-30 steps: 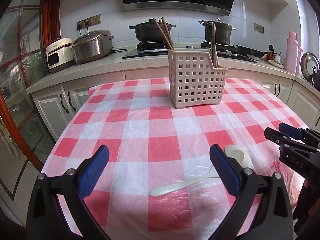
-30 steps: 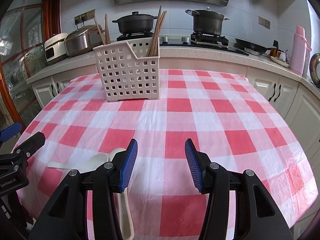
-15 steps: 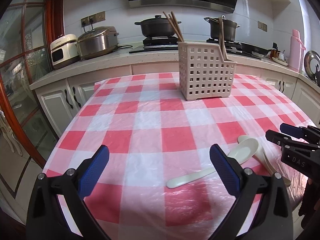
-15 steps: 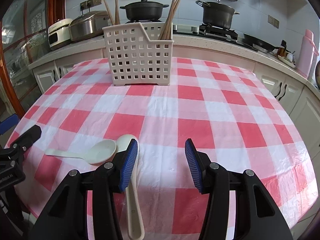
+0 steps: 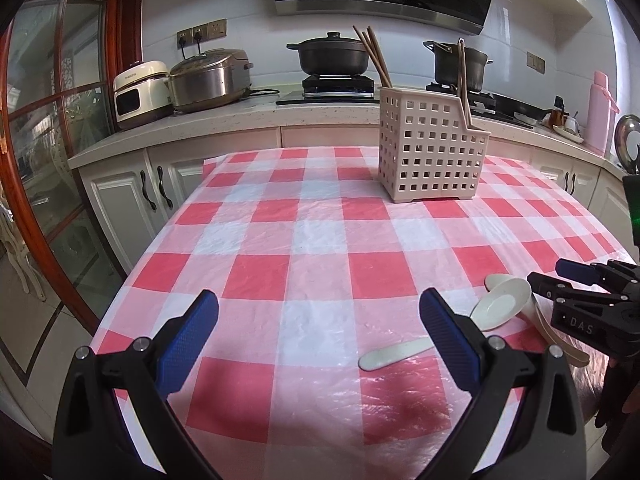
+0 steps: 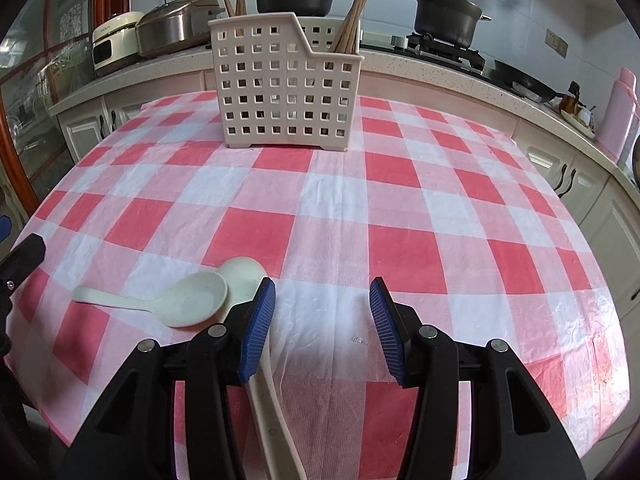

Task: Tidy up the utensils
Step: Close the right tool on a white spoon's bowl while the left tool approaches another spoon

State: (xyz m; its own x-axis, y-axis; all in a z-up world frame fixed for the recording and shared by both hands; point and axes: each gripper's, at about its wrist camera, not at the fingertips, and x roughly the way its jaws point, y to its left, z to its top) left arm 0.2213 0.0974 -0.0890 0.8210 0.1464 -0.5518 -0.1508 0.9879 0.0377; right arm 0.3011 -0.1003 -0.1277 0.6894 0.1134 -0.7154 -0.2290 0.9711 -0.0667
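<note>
A red-and-white checked tablecloth (image 5: 320, 264) covers a kitchen table. Two cream spoons lie near its front edge: the nearer spoon (image 6: 176, 300) lies crosswise, its bowl overlapping the bowl of the second spoon (image 6: 242, 276), whose handle runs toward the camera under the right gripper (image 6: 322, 320). That gripper's blue-padded jaws stand partly apart with nothing between them, the left pad just above the second spoon's handle. The left gripper (image 5: 318, 334) hovers beside the spoons, jaws wide apart and empty. A perforated utensil basket (image 6: 280, 88) holding wooden chopsticks (image 6: 352, 20) stands at the table's far side
</note>
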